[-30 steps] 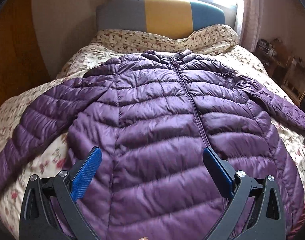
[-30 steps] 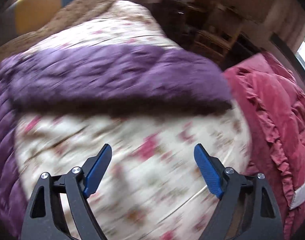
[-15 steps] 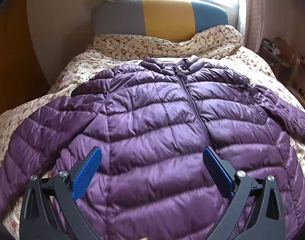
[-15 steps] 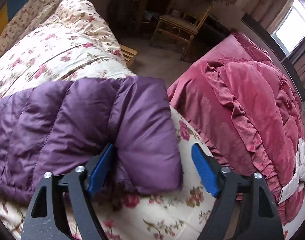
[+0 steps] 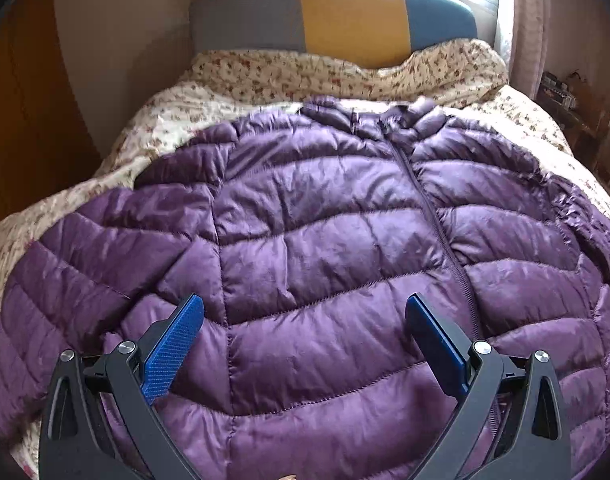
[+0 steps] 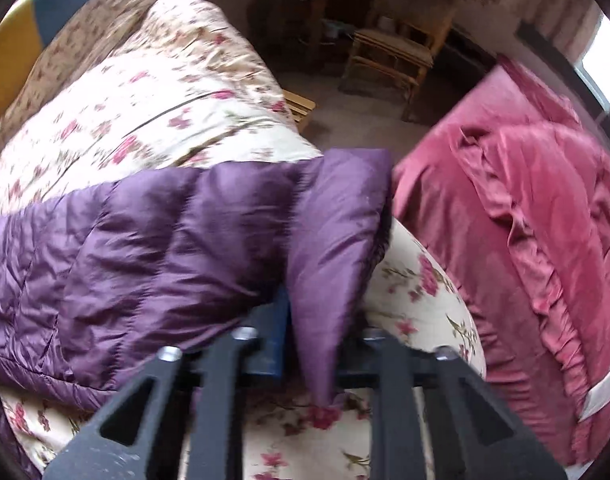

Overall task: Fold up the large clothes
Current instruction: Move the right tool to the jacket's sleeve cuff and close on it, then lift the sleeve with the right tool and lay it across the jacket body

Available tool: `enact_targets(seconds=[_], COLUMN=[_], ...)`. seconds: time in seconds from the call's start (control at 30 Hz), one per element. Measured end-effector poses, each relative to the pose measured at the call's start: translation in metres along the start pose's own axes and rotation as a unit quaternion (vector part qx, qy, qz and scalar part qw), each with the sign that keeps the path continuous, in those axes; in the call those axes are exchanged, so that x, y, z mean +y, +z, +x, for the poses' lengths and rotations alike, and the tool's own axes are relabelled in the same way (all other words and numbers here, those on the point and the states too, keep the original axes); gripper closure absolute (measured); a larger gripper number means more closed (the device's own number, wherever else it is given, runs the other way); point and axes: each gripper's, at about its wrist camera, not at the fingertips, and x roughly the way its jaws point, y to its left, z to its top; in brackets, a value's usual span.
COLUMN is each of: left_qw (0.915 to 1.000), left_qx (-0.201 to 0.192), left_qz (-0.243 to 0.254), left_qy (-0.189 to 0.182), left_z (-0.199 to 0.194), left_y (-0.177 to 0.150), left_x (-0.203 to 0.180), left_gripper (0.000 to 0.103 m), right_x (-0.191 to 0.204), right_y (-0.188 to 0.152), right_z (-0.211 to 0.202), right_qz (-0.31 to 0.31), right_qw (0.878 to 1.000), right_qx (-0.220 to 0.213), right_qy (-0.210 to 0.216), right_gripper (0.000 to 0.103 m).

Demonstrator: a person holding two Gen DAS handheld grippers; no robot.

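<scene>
A purple quilted puffer jacket (image 5: pixel 329 248) lies front up and zipped on a floral bed, sleeves spread to both sides. My left gripper (image 5: pixel 305 344) is open and empty, hovering over the jacket's lower front. In the right wrist view the jacket's right sleeve (image 6: pixel 177 248) runs across the bed edge. My right gripper (image 6: pixel 317 344) is shut on the sleeve cuff (image 6: pixel 337 240), which bunches up between the jaws and hides the pads.
The floral quilt (image 5: pixel 209 120) covers the bed, with a grey, yellow and blue headboard (image 5: pixel 345 16) behind. A red velvet cover (image 6: pixel 525 240) lies to the right of the bed. A wooden chair (image 6: pixel 393 52) and shelves stand beyond on the floor.
My right gripper has closed on the sleeve cuff, which it straddled open half a second ago. The left gripper has drifted forward over the jacket and stays open.
</scene>
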Motion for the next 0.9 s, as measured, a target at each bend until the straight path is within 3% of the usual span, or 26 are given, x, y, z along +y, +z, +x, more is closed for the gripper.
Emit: enact_targets(seconds=[0.17, 0.37, 0.9], left_qw=[0.9997, 0.9989, 0.9974], left_qx=[0.019, 0.034, 0.038], left_qz=[-0.012, -0.02, -0.037], left_qy=[-0.01, -0.026, -0.049], left_z=[0.011, 0.018, 0.021], left_y=[-0.005, -0.007, -0.008], left_x=[0.005, 0.009, 0.018], left_gripper=[0.003, 0.003, 0.003], right_x=[0.021, 0.053, 0.194], right_y=[0.001, 0.005, -0.002], right_z=[-0.012, -0.039, -0.099], right_qz=[-0.032, -0.062, -0.174], right_qw=[0.999, 0.995, 0.975], right_qx=[-0.025, -0.067, -0.136], right_qy=[-0.032, -0.034, 0.023], right_gripper=[0.095, 0.096, 0.096])
